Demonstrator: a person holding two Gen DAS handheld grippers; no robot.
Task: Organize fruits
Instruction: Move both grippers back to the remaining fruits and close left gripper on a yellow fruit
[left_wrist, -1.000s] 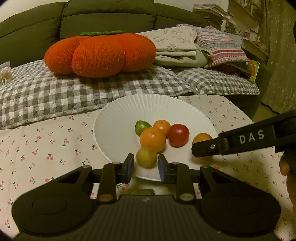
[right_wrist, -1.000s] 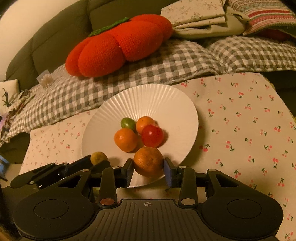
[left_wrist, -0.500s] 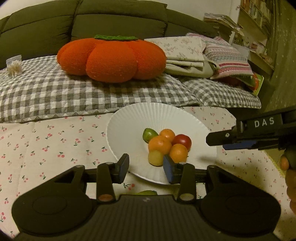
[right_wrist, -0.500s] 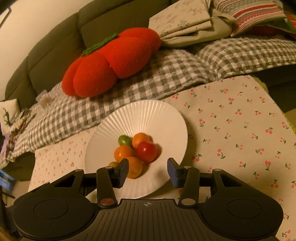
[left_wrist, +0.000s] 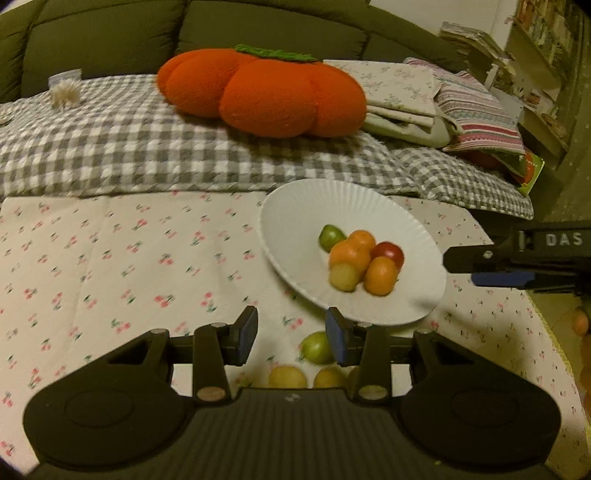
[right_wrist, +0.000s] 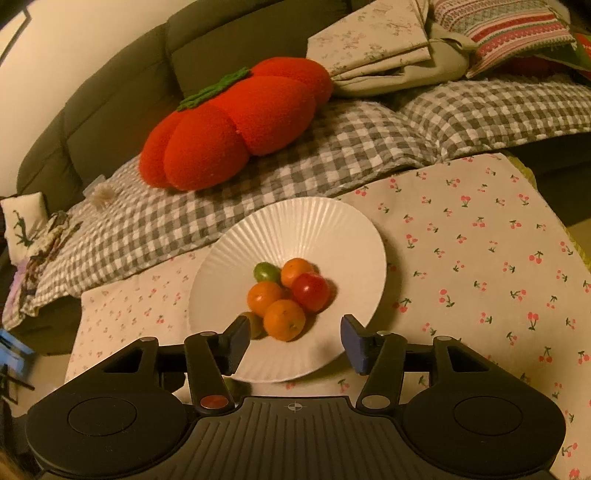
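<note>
- On the cherry-print cloth (left_wrist: 110, 258), your white plate (left_wrist: 295, 218) holds six small fruits bunched together: a green one (left_wrist: 331, 236) farthest, two orange (left_wrist: 349, 254) behind a red one (left_wrist: 388, 253), a nearer orange (left_wrist: 380, 275), and a yellow-green one (left_wrist: 343, 276).
- Your left gripper (left_wrist: 291, 334) hangs over the cloth, near and left of the plate; its jaws stand apart with nothing between them.
- A green fruit (left_wrist: 316, 347) lies on the cloth just inside its right finger; two yellow ones (left_wrist: 287, 376) lie nearer, partly hidden by the gripper body.
- Your right gripper (right_wrist: 294, 339) sits over the plate's near rim, jaws spread wide and empty, the nearest orange (right_wrist: 284, 319) just beyond them.
- Far side: an orange pumpkin cushion (left_wrist: 258, 92) rests on a checked blanket (left_wrist: 110, 147).
</note>
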